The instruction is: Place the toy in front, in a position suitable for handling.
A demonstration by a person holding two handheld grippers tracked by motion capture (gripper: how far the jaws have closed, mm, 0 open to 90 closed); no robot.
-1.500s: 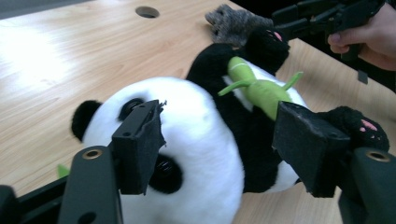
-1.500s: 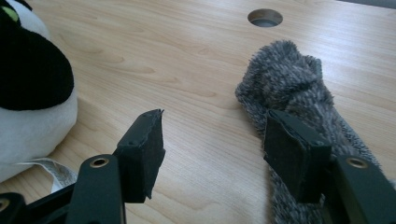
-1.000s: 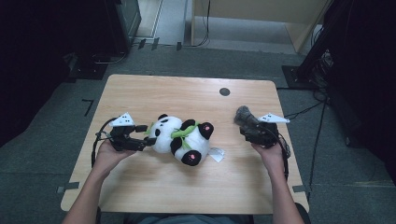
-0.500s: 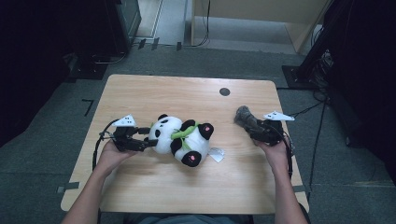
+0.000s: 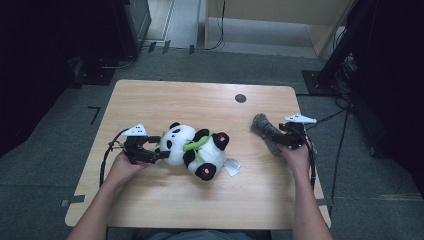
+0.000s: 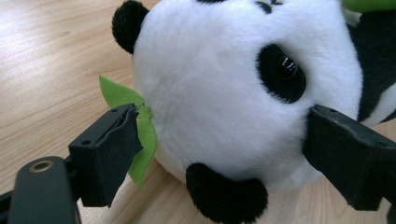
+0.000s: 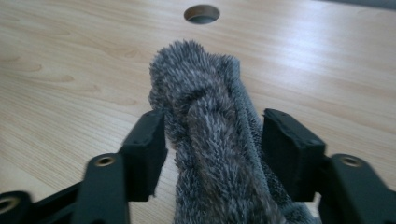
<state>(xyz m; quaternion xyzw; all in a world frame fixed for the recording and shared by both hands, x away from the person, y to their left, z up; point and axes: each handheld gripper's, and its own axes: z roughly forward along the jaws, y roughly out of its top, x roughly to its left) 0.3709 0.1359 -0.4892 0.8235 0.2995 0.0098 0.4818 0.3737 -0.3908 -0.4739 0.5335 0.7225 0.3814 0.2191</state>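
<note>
High view: panda [image 5: 195,150] lies mid-table, my left gripper [image 5: 159,150] at its head, jaws just widening, apparently clear of the fur. My right gripper [image 7: 212,140] has been closing on the grey fur [image 7: 210,154] at the table's [image 5: 200,100] right; contact unclear, nothing lifted yet.

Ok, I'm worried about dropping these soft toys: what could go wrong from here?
1. The left tongs have just been opening around the panda's head. One pad sits on the green leaf, so a re-grip might catch only felt and slip.
2. The right tongs have just been closing on the grey furry piece, mostly on loose pile, so it could slide out when lifted.
</note>
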